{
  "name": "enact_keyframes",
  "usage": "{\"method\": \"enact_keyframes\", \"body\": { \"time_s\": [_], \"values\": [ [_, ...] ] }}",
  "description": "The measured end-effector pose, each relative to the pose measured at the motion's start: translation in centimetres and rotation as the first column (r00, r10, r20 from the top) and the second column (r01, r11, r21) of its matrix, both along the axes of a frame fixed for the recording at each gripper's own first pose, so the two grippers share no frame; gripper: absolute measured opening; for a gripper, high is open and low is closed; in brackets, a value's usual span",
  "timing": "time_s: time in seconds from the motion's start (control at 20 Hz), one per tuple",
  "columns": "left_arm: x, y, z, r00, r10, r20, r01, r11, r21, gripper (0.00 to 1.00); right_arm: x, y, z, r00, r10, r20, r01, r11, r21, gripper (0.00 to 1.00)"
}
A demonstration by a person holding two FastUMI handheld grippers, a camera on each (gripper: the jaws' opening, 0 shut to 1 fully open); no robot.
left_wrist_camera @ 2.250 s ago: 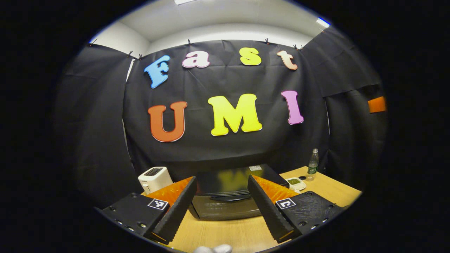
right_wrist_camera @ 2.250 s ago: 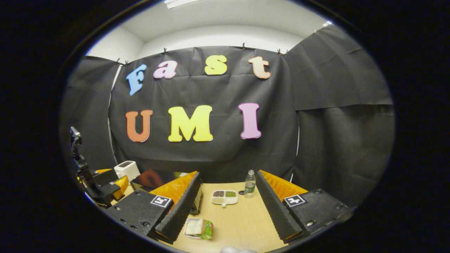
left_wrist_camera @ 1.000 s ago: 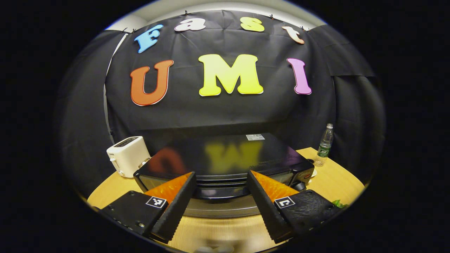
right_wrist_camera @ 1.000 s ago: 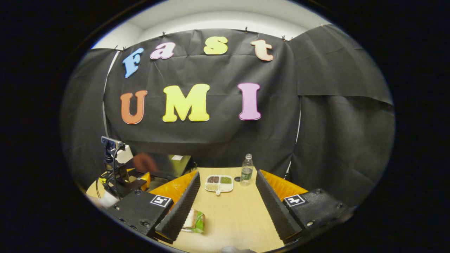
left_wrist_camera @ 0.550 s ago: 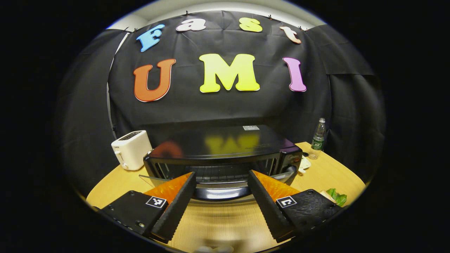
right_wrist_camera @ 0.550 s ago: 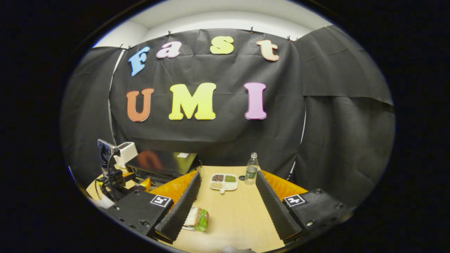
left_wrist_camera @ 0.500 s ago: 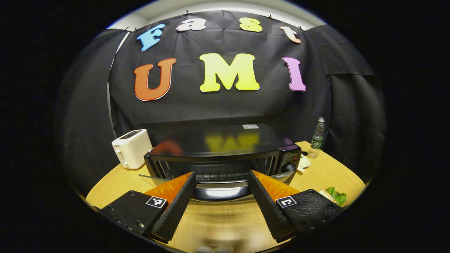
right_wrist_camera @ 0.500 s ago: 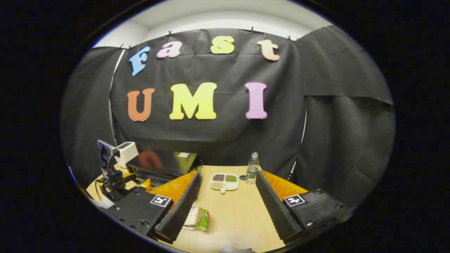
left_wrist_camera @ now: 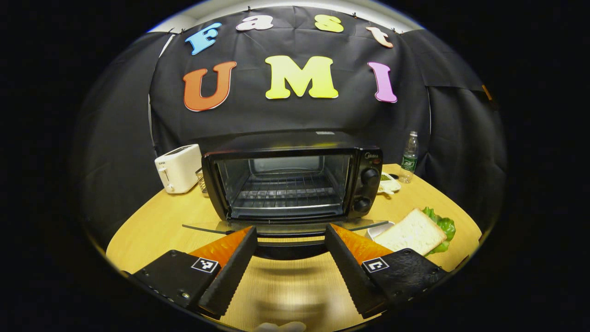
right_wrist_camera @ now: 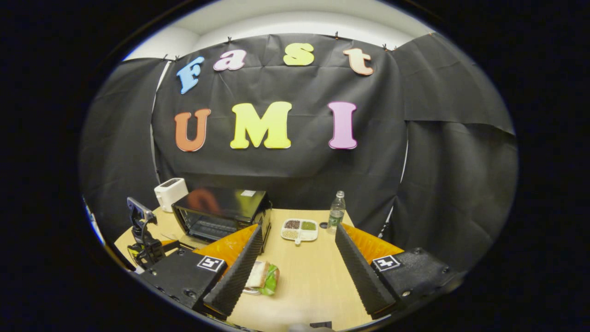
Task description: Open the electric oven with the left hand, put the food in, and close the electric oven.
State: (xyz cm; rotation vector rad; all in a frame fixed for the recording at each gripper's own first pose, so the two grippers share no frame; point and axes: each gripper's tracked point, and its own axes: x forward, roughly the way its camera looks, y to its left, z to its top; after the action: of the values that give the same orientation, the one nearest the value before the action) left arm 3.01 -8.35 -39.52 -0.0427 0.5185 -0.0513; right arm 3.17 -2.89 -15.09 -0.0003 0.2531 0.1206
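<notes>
The electric oven point(left_wrist_camera: 290, 177) is standing on the tabletop point(left_wrist_camera: 156, 221) with its glass door point(left_wrist_camera: 286, 227) lying flat and fully lowered, the cavity and wire rack point(left_wrist_camera: 286, 189) exposed. The opening step is judged complete; loading is the step in hand.

The left hand-held gripper point(left_wrist_camera: 290, 258) is sitting directly in front of the oven, fingers spread wide and holding nothing, the door handle point(left_wrist_camera: 288, 249) lying between them but apparently not pressed by either.

The food, a sandwich point(right_wrist_camera: 262, 277) of white bread and lettuce on a small dish, is resting on the tabletop in front of the oven and off its control-knob side, near the door's corner. The right hand-held gripper point(right_wrist_camera: 295, 272) is hovering over it, fingers spread and empty. The sandwich is lying just beside that gripper's left finger point(right_wrist_camera: 235, 276), not centred between the two. The right hand is clearly the nearer one.

The sandwich's long axis is running roughly toward the oven, one corner pointing at the door. The oven mouth is facing the operator, its long axis running side to side.

Judgement: the right hand-held gripper needs to shift toward the oven side before closing.
</notes>
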Motion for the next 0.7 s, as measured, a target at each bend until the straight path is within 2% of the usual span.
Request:
{"method": "enact_keyframes", "body": {
  "time_s": [0.15, 0.2, 0.25, 0.3, 0.35, 0.45, 0.5, 0.55, 0.6, 0.7],
  "values": [
    [-0.8, -0.1, -1.0, 1.000, 0.001, -0.020, -0.001, 1.000, 0.003, 0.98, -0.6, -0.2, -0.3, 1.000, 0.000, -0.007, 0.000, 1.000, -0.008, 0.97],
    [-1.2, -0.2, -1.5, 1.000, 0.002, -0.030, -0.002, 1.000, 0.004, 0.98, -0.9, -0.4, -0.3, 1.000, -0.001, -0.005, 0.001, 1.000, -0.009, 1.00],
    [-1.6, -0.2, -2.1, 0.999, 0.004, -0.047, -0.004, 1.000, 0.001, 0.98, -1.0, -0.5, -0.4, 1.000, -0.002, -0.005, 0.002, 1.000, -0.014, 0.97],
    [-2.0, -0.2, -2.8, 0.998, 0.005, -0.068, -0.005, 1.000, -0.002, 0.98, -1.2, -0.6, -0.4, 1.000, -0.003, -0.007, 0.003, 1.000, -0.019, 1.00],
    [-2.5, -0.3, -3.6, 0.996, 0.008, -0.094, -0.009, 1.000, -0.008, 0.98, -1.3, -0.7, -0.5, 1.000, -0.005, -0.005, 0.005, 1.000, -0.021, 0.96],
    [-3.1, -0.5, -4.9, 0.991, 0.007, -0.132, -0.010, 1.000, -0.024, 0.98, -1.4, -1.0, -0.6, 1.000, -0.012, -0.007, 0.011, 1.000, -0.018, 0.97],
    [-3.5, -0.6, -5.5, 0.989, 0.007, -0.148, -0.012, 0.999, -0.030, 0.97, -1.5, -1.1, -0.6, 1.000, -0.015, -0.008, 0.015, 1.000, -0.016, 0.97],
    [-3.5, -0.7, -5.8, 0.987, 0.004, -0.160, -0.008, 1.000, -0.029, 0.89, -1.7, -1.4, -0.9, 1.000, -0.018, -0.012, 0.018, 1.000, -0.017, 0.97],
    [-3.6, -0.7, -6.3, 0.985, 0.002, -0.172, -0.007, 1.000, -0.028, 0.97, -1.7, -1.6, -1.0, 1.000, -0.023, -0.014, 0.023, 1.000, -0.019, 0.97],
    [-4.1, -0.8, -7.3, 0.979, 0.005, -0.204, -0.013, 0.999, -0.035, 0.96, -1.9, -1.7, -1.1, 0.999, -0.028, -0.018, 0.028, 0.999, -0.020, 1.00]
  ]
}}
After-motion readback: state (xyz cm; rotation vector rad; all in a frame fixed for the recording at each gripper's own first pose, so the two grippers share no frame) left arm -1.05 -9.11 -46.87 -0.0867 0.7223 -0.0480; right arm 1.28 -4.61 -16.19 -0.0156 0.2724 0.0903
